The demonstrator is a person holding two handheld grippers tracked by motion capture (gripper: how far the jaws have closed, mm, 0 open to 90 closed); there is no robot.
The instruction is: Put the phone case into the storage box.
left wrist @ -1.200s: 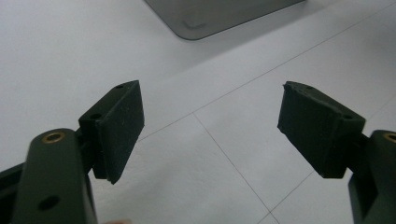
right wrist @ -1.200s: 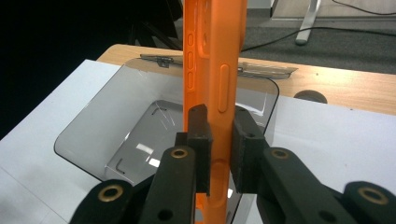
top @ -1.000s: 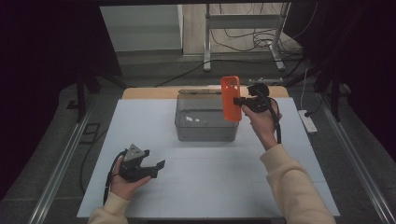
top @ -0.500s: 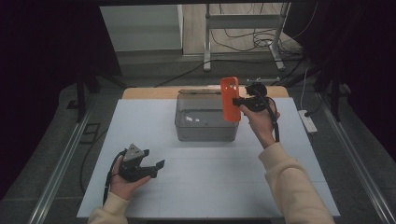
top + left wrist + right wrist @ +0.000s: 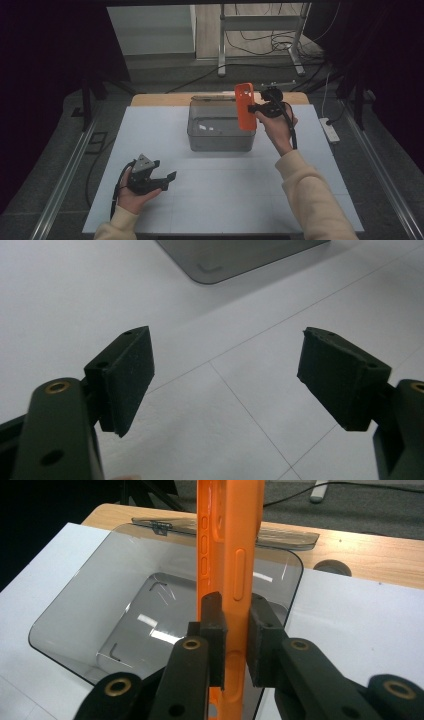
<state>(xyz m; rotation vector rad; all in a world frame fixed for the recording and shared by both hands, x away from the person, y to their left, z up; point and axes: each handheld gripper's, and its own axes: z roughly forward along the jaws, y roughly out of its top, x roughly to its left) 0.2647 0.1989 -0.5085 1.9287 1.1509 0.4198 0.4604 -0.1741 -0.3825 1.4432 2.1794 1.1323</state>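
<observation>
Two black pads of the right gripper (image 5: 235, 630) squeeze an orange phone case (image 5: 231, 555) from both sides, near its lower end. It stands upright above the clear plastic box (image 5: 75, 625) on the white table (image 5: 150, 130). Near the front edge, the left gripper (image 5: 225, 375) rests wide open, holding nothing, well apart from the box.

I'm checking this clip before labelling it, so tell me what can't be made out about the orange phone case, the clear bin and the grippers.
- Orange phone case: top and bottom ends cut off in the right gripper view; its face is too small in the high view.
- Clear bin: near corner hidden behind the right gripper; small bright specks inside unreadable.
- Left gripper: body cut off by the bottom edge.
</observation>
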